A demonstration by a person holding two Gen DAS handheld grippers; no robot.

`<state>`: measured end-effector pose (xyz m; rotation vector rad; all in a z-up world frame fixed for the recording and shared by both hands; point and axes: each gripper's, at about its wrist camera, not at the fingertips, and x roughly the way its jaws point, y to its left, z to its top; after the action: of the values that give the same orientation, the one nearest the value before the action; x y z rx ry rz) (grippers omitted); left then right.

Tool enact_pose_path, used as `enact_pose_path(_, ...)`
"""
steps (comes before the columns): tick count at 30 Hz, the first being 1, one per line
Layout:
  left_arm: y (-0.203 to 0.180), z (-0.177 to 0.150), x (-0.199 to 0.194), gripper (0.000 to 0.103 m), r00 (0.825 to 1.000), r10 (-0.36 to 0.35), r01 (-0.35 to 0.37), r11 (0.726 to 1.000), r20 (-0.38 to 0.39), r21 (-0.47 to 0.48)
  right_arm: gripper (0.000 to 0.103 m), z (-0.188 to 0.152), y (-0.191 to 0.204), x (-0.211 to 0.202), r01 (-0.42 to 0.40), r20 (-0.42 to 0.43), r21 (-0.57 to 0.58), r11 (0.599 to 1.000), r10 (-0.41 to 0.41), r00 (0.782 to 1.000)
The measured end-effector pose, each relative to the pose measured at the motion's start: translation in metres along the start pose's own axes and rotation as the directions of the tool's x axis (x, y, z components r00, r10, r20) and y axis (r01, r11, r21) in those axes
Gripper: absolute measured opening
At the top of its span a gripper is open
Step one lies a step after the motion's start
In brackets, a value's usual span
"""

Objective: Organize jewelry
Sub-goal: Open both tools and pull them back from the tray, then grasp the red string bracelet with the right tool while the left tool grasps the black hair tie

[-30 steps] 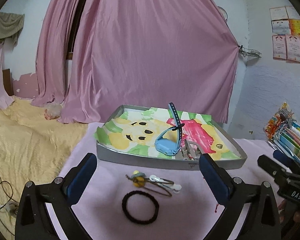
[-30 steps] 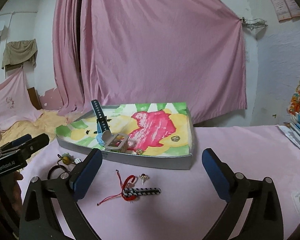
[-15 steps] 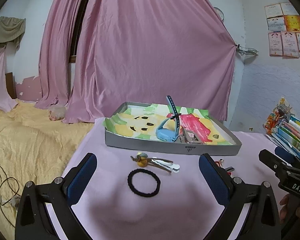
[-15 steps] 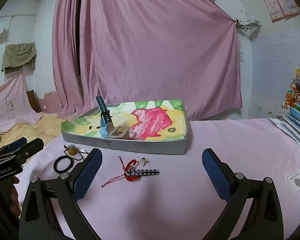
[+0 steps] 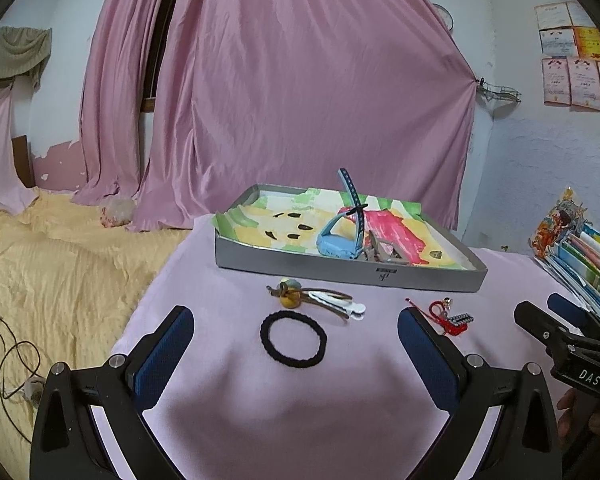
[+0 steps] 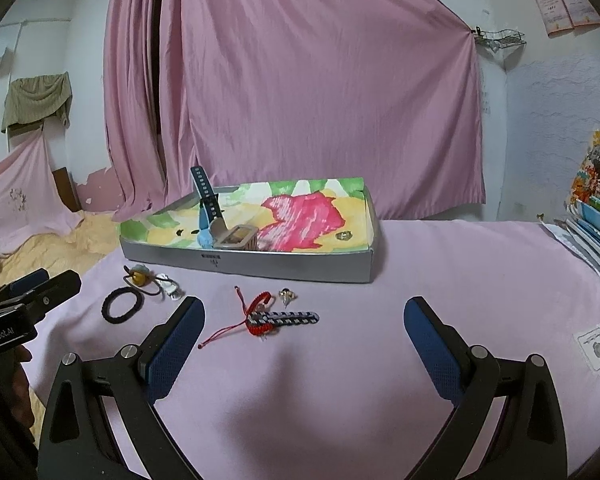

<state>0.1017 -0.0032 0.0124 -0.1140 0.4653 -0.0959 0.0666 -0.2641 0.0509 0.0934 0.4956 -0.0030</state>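
Colours: pink room, grey tray, bright liner.
Tablecloth (image 6: 440,264) pale pink; curtain (image 6: 300,80) deeper pink. Tray (image 5: 340,270) grey outside, lined with paper (image 6: 300,216) painted yellow, green and hot pink. Watch (image 5: 336,240) light blue, strap darker blue. Hair tie (image 5: 293,339) black. Bracelet (image 6: 260,318) red cord beside a black-and-white braid (image 6: 296,317). Bead (image 5: 290,300) mustard yellow. Gripper pads (image 6: 176,344) navy on black frames. Bedspread (image 5: 60,260) yellow.

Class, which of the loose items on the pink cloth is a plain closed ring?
The black hair tie: one closed black loop; the red cord bracelet trails loose ends.
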Motion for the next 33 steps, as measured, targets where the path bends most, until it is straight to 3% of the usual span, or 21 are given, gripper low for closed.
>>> enact_pose_path(10,0.004,-0.002,0.015,0.102,0.995,-0.012,0.011,1.000,-0.099,-0.010,0.098,-0.002,0.004,0.007,-0.006,-0.028,-0.022,1.000,0.005,1.000)
enact_pose_path(27,0.008,-0.002,0.049,0.102,0.962,0.005,-0.008,1.000,-0.273,-0.009,0.097,-0.002,0.005,0.036,-0.046,-0.212,-0.012,0.999,0.042,0.976)
enact_pose_path(29,0.008,-0.002,0.052,0.102,0.959,0.005,-0.006,1.000,-0.283,-0.003,0.095,-0.001,0.006,0.039,-0.056,-0.225,-0.014,0.998,0.051,0.973)
enact_pose_path(33,0.005,-0.001,0.057,0.102,0.953,-0.001,0.005,1.000,-0.302,0.012,0.076,0.003,0.009,0.046,-0.080,-0.263,-0.003,0.997,0.076,0.962)
